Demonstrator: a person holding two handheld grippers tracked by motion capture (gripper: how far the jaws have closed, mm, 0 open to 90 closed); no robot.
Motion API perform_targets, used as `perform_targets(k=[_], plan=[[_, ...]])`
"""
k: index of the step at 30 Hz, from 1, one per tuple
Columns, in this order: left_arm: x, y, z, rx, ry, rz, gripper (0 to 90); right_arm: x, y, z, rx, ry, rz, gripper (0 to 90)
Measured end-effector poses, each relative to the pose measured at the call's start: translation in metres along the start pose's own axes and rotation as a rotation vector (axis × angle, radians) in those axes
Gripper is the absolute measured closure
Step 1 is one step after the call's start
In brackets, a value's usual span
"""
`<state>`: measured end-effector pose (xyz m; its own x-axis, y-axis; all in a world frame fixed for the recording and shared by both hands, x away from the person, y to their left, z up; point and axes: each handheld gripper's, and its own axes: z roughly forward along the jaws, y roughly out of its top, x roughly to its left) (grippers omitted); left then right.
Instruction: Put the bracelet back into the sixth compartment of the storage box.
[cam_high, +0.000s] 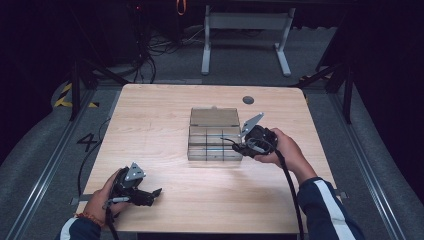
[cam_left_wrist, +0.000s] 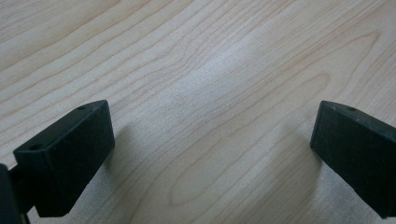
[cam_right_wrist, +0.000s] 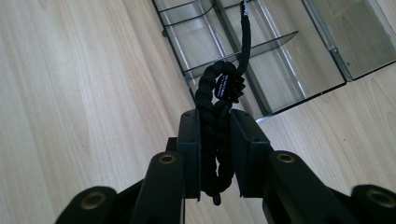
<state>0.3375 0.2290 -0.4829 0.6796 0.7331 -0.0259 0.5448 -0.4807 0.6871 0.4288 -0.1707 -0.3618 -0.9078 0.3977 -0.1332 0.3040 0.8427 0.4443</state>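
Two hand-held grippers: left hand-held gripper (cam_left_wrist: 212, 140) wide over bare table (cam_high: 165, 105), right hand-held gripper (cam_right_wrist: 215, 140) clamping black braided cord (cam_right_wrist: 219, 88) beside clear divided box (cam_high: 214, 134).

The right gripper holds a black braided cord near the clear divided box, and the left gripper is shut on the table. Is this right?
One thing is wrong: the left gripper is open, as the left gripper view shows. The right gripper does hold the black braided cord near the clear divided box.

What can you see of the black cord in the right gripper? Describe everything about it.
The cord is black and braided, like a lace bundled into a loop, with a small black tag bearing white print. The right gripper is shut on its middle. One loose end sticks out toward the clear organizer box, over its open compartments. It seems to touch nothing but the jaws.
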Motion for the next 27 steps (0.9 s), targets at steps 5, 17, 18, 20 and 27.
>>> perform_targets(k=[5, 17, 18, 20, 27], plan=[[0.000, 0.000, 0.000, 0.000, 0.000, 0.000, 0.1, -0.005, 0.006, 0.012, 0.024, 0.009, 0.012, 75.6], [0.000, 0.000, 0.000, 0.000, 0.000, 0.000, 0.1, -0.011, 0.021, 0.032, 0.078, 0.019, 0.021, 75.6], [0.000, 0.000, 0.000, 0.000, -0.002, -0.005, 0.1, -0.011, 0.021, 0.035, 0.085, 0.022, 0.026, 75.6], [0.000, 0.000, 0.000, 0.000, -0.002, -0.005, 0.1, -0.012, 0.022, 0.042, 0.089, 0.026, 0.026, 75.6], [0.000, 0.000, 0.000, 0.000, -0.003, -0.005, 0.1, -0.016, 0.024, 0.053, 0.112, 0.028, 0.047, 75.5]])
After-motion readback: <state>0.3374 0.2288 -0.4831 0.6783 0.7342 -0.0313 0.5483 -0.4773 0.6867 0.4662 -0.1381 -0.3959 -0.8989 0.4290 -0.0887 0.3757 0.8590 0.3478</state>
